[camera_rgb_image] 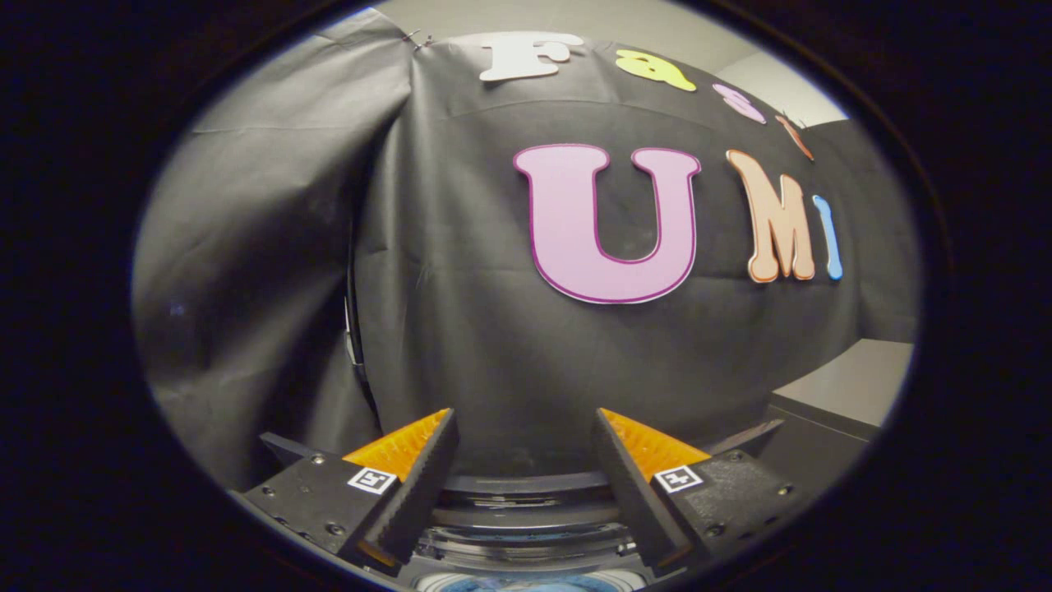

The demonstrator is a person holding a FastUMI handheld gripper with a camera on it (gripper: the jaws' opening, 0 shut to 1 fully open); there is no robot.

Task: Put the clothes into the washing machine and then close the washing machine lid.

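- Jaws stand wide apart with nothing between them; the gripper (526,432) holds no cloth, and its two fingers (415,485) frame bare air ahead.
- Between the fingers and below them, at 6 o'clock, lies the rim of the washing machine (526,485): dark curved rings, one inside another, with a pale blue patch (526,584) at the very bottom that may be the drum's inside or something lying in it. The view is too cut off there to tell which.
- No piece of clothing can be made out with any certainty, neither in the fingers nor around the machine's mouth.
- As for the lid, what shows of the opening looks uncovered, so I judge it is not yet closed, though the sliver seen is small.
- Progress, as a judgement: with the gripper empty and raised above the opening, either the loading has not begun or a piece has already gone in. Closing the lid seems left to do in either case.
- Beyond the fingers, from 9 o'clock round to 3 o'clock, hangs the black cloth wall (493,353) of the booth, creased, with a fold or seam running down at about 10 o'clock.
- At 4 o'clock a grey flat-topped box or counter (846,386) stands beside the machine, close to the wall.
- At 1 o'clock, above the cloth, a strip of pale ceiling (781,82) shows.
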